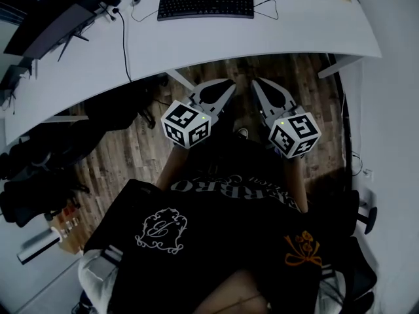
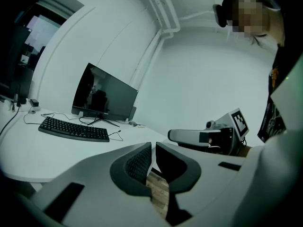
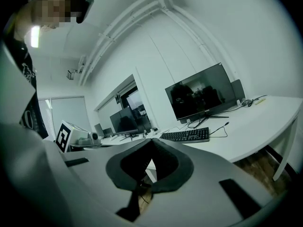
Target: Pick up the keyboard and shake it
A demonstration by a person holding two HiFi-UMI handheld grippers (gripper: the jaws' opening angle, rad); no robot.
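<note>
Head view, looking steeply down: a person's dark printed shirt (image 1: 216, 241) fills the bottom of the picture, on the near side of the white desk (image 1: 275, 38). Beyond the shirt, the left gripper (image 1: 227, 85) and right gripper (image 1: 256, 84) hang side by side over wooden floor (image 1: 131, 149), tips near the desk's front edge. Both pairs of jaws are pressed together with nothing between them. Farther on, the black keyboard (image 1: 205, 6) lies flat toward the desk's far side, apart from both grippers. A dark monitor (image 2: 104, 96) stands behind it at the desk's back.
</note>
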